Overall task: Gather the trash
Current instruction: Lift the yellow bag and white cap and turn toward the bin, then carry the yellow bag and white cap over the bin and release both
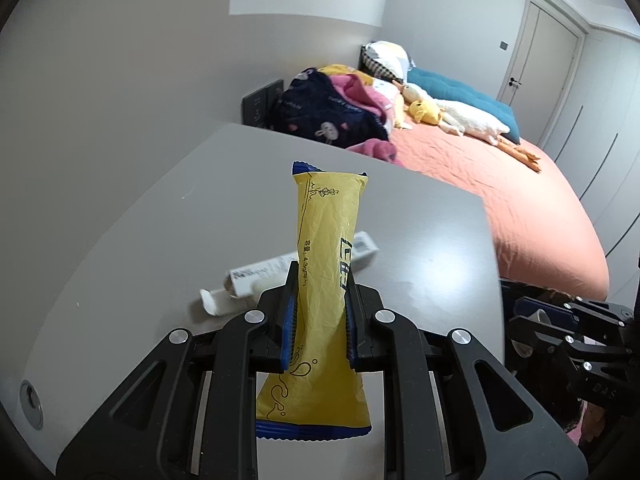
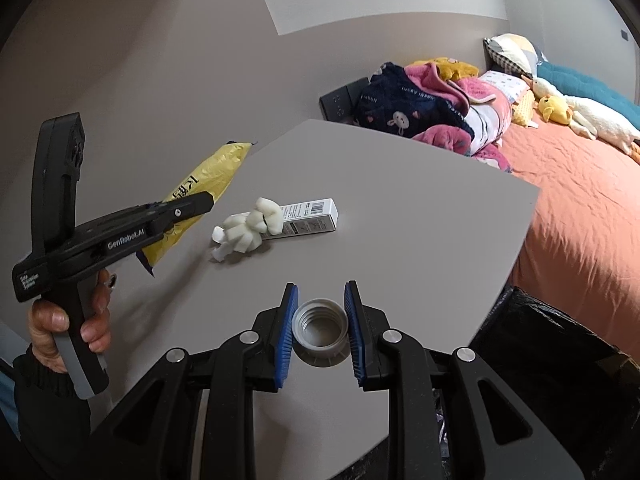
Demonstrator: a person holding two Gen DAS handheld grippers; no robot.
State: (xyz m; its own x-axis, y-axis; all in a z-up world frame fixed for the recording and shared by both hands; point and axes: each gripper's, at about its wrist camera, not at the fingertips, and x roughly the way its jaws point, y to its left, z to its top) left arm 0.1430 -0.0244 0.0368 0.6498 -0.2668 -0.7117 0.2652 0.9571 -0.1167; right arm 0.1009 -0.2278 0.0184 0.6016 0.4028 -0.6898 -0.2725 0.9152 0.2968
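Right wrist view: right gripper [image 2: 321, 330] is clamped on a grey threaded bottle cap [image 2: 320, 332], open side up, at lower centre. Left gripper [image 2: 182, 210], at left of frame, is closed on a yellow snack wrapper [image 2: 208, 176], long axis running up-right out of the jaws. Remaining trash, a white foam wad [image 2: 248, 228] touching a small white carton [image 2: 310, 216], lies on the grey table [image 2: 400, 220] at frame centre, straight above the cap, nearer the left gripper. Carton's long axis runs left-right. Both claws are judged full; unloading is needed first.

Left wrist view: wrapper [image 1: 324, 280] is seen pinched mid-length.
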